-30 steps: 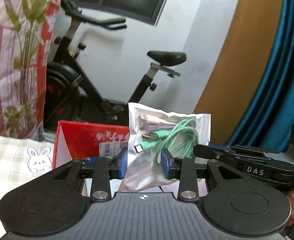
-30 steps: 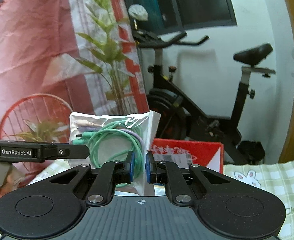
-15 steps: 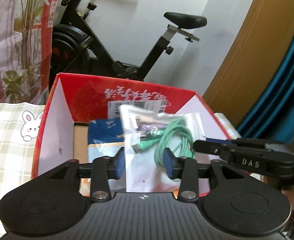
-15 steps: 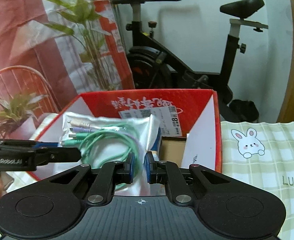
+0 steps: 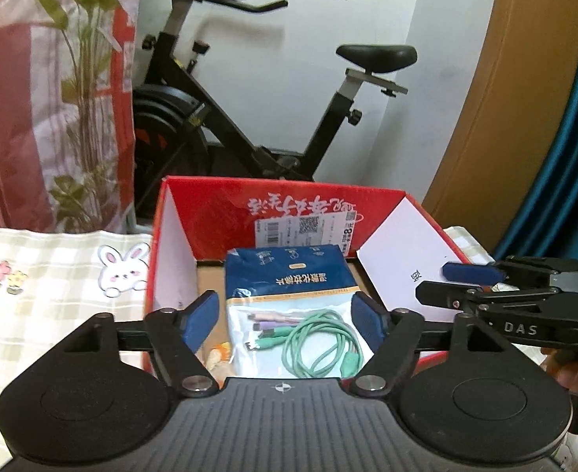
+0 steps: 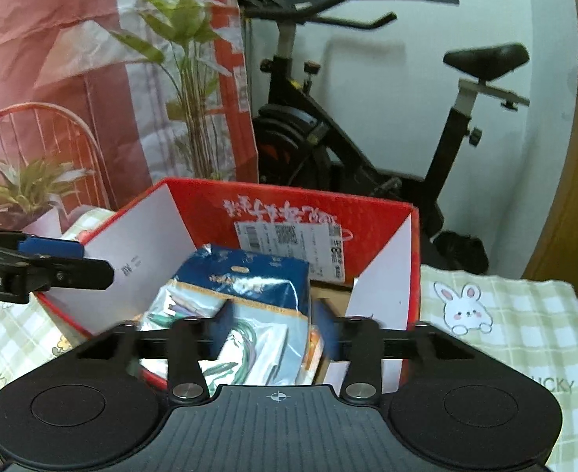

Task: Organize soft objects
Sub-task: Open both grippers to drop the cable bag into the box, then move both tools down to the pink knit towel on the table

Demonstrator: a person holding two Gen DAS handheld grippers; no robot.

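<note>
Both the left gripper (image 5: 285,316) and right gripper (image 6: 269,328) have just spread wide, empty, dropping the light, floppy, slippery clear plastic pouch of green cables (image 5: 289,344) into the red cardboard box (image 5: 218,212); regrip an edge.

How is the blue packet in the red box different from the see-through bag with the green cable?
The blue packet is solid blue with printed writing; the clear bag lets you see the green and purple cables inside.
The packet is thick and puffy; the bag is flat and thin.
The packet lies underneath and further back; the bag rests partly on top of it, nearer the grippers.
Both lie loose inside the red box.
</note>
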